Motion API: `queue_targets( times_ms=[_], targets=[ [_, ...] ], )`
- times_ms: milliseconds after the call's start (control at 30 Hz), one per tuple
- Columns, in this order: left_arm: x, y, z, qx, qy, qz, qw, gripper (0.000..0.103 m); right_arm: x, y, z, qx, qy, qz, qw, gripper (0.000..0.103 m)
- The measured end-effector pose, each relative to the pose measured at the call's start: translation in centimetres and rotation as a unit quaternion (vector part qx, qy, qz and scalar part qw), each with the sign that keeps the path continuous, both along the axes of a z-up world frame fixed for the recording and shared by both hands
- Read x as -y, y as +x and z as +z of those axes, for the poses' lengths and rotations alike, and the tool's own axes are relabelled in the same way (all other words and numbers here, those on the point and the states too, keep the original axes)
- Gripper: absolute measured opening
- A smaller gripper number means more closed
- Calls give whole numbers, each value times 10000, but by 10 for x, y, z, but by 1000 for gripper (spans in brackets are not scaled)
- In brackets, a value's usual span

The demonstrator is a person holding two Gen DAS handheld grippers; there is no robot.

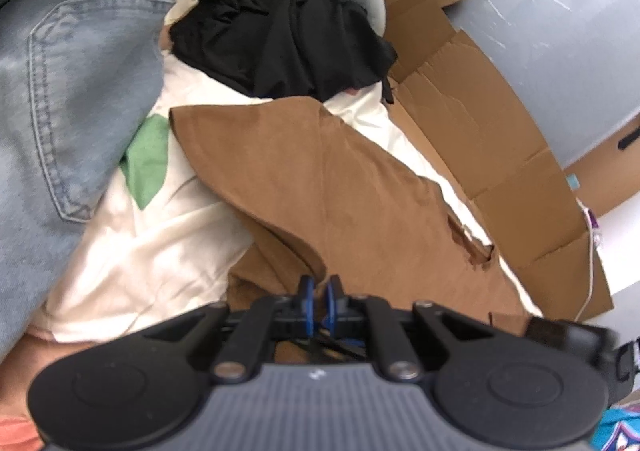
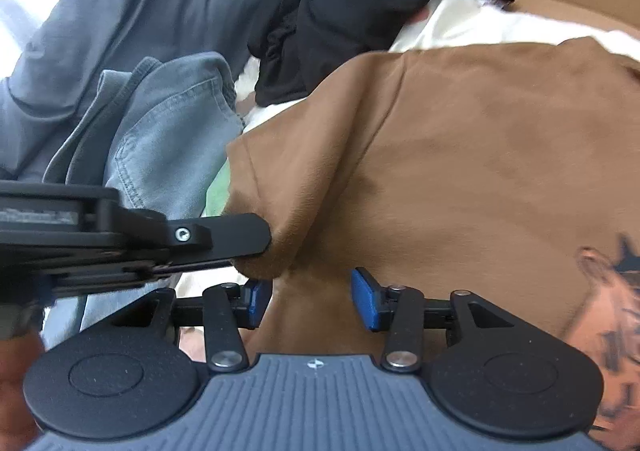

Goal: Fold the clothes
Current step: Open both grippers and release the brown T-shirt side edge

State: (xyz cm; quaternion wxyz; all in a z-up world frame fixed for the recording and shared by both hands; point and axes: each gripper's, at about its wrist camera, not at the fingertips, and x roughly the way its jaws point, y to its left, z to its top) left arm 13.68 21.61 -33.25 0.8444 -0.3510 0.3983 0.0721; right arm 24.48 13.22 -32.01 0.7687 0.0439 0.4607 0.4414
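At the far left of your left wrist view, the light blue jeans (image 1: 60, 99) show a stitched back pocket, and their upper part is cut off by the frame. Beside them a white cloth (image 1: 160, 247) with a green patch (image 1: 146, 165) lies under the brown T-shirt (image 1: 320, 187), which is soft, matte and folded in broad creases. Behind it a crumpled black garment (image 1: 280, 35) hides what is under it. To the right is flattened brown cardboard (image 1: 480, 131), torn at one edge, and then a smooth grey surface (image 1: 560, 31).

Your left gripper (image 1: 319, 301) has its blue pads almost together, with a fold of the brown T-shirt pinched between them.

In your right wrist view, the black metal fingers (image 2: 240, 235) of the left gripper come in from the left and press into the shirt's bunched edge; where they meet is hidden by cloth. Your right gripper (image 2: 312, 301) holds its fingers wide apart, with brown fabric in the gap but not gripped. At the far right a dark print (image 2: 608, 323) on the shirt is cut off and hard to read.
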Motion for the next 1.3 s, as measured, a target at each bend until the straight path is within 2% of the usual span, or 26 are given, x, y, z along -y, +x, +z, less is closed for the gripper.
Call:
queue_targets(
  times_ms=[200, 333, 467, 633, 833, 967, 1200, 1300],
  targets=[
    [6, 0, -2, -15, 257, -187, 9995, 8, 40, 2, 5, 6, -303, -228, 9993, 51],
    [11, 1, -13, -260, 186, -366, 9988, 13, 57, 9, 7, -124, -156, -440, 9988, 51],
    [16, -13, -13, -375, 686, -411, 9961, 17, 52, 17, 11, -238, -18, -540, 9983, 51],
    [-3, -34, -16, -321, 610, -24, 9976, 17, 33, 12, 16, -250, 96, -354, 9990, 51],
    [-15, -40, -18, -467, 845, 321, 9948, 17, -1, -9, 19, 122, -187, 16, 9997, 52],
    [-18, -38, -16, -451, 981, 377, 9934, 17, -19, -25, 22, 619, -480, 156, 9968, 55],
    [-31, -40, -18, -525, 1036, 679, 9909, 17, -48, -47, 19, 1570, -1047, 623, 9801, 58],
    [-37, -44, -21, -561, 1005, 791, 9902, 17, -55, -49, 15, 1791, -1274, 691, 9731, 55]
  ],
)
